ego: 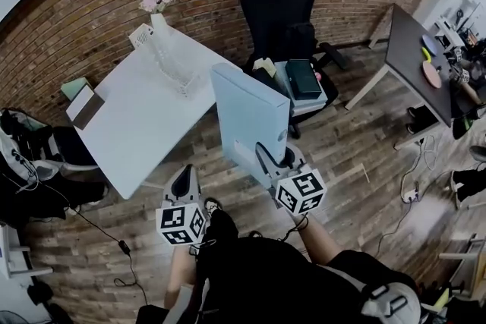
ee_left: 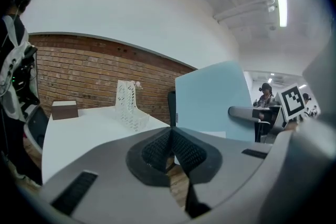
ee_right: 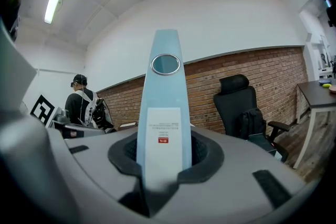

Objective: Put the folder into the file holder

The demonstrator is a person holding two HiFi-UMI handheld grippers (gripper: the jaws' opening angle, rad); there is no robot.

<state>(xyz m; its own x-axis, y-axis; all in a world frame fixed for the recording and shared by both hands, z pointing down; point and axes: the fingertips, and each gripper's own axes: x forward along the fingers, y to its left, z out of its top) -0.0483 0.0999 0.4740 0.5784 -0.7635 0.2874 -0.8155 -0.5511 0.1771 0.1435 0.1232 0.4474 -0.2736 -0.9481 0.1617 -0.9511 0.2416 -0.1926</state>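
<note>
Black office chair (ego: 285, 4), brick wall (ego: 99, 19), white table (ego: 129, 125), pink flowers (ego: 158, 1)

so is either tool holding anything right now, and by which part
The right tool is shut on the light blue folder, gripping its spine edge near the lower end. The left tool is shut and empty.

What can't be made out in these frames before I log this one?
Head view: whether the file holder holds anything; too small, white on the white table.
Right gripper view: print on the folder's spine label; too small.
Left gripper view: the chair; the folder covers nearly all of it.
</note>
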